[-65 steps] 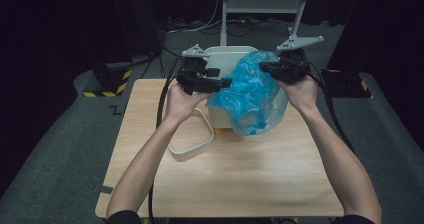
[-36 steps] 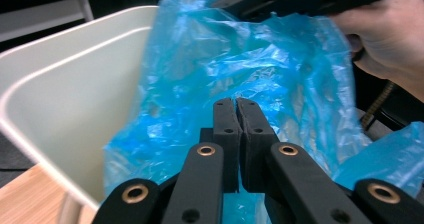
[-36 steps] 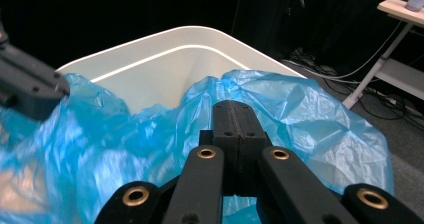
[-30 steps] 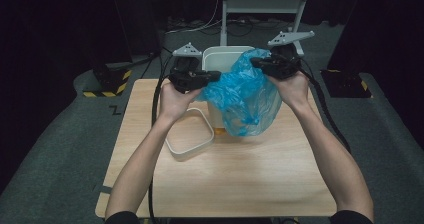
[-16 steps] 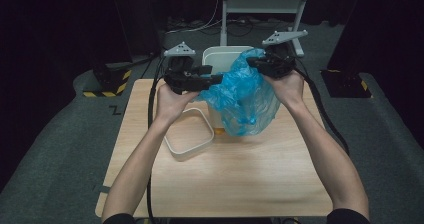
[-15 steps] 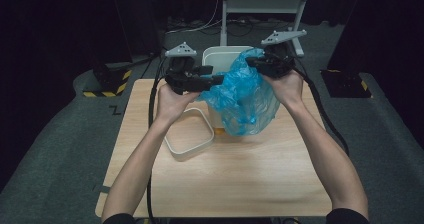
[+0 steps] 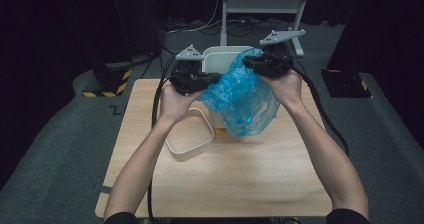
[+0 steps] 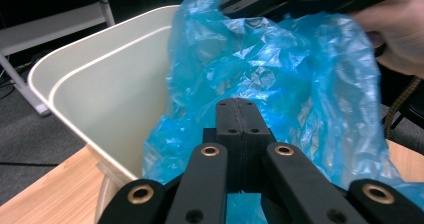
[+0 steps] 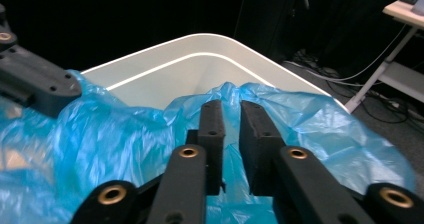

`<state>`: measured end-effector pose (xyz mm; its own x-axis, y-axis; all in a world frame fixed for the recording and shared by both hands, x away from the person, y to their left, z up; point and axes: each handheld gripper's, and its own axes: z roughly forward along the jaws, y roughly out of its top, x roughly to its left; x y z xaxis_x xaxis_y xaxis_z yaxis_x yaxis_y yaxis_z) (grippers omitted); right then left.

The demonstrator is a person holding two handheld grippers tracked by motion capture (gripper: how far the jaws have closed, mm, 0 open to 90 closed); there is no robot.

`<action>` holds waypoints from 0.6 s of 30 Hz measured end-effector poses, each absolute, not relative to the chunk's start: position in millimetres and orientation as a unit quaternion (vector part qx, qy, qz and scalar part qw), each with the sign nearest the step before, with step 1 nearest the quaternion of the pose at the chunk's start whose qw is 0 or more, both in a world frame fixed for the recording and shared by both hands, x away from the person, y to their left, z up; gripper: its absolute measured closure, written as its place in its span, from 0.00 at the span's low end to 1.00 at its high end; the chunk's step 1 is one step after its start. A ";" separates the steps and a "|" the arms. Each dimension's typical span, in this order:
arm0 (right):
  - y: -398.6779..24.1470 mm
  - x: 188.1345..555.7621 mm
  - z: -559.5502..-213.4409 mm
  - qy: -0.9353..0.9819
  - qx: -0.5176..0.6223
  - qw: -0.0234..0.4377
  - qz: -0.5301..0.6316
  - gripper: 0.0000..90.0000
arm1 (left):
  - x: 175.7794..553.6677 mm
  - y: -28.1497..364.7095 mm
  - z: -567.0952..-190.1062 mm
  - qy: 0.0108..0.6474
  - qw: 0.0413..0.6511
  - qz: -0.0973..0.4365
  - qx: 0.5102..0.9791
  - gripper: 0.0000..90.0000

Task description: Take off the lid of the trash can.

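A crumpled blue plastic bag (image 7: 242,99) hangs in front of a white bin (image 7: 220,56) at the back of the table. My left gripper (image 7: 216,76) holds the bag's left edge. In the left gripper view its jaws (image 8: 239,106) are pressed together, shut on the bag (image 8: 300,74), beside the bin (image 8: 100,84). My right gripper (image 7: 247,63) is at the bag's top right edge. Its jaws (image 9: 231,109) have just been opening and stand slightly apart, with bag film (image 9: 115,144) between them, in front of the bin rim (image 9: 200,44).
A white rounded lid frame (image 7: 187,141) lies on the wooden table (image 7: 240,184) left of the bag. A white metal stand (image 7: 260,4) rises behind the bin. A yellow-and-black striped base (image 7: 107,79) sits on the floor at the left.
Both hands have shifted a little to the left with the bag. The bag's upper edge now lies closer over the bin's front rim.
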<state>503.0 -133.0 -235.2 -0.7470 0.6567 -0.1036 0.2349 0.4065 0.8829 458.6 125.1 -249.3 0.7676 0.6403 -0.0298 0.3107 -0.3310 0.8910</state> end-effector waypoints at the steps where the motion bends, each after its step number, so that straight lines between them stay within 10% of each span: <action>1: -134.2 501.7 -234.0 0.807 0.276 0.227 0.470 0.84 | 459.2 126.6 -249.2 0.300 0.497 0.167 0.797 1.00; 18: -179.4 486.0 -228.8 0.779 0.302 0.243 0.492 0.62 | 486.6 144.5 -249.2 0.358 0.475 0.212 0.776 1.00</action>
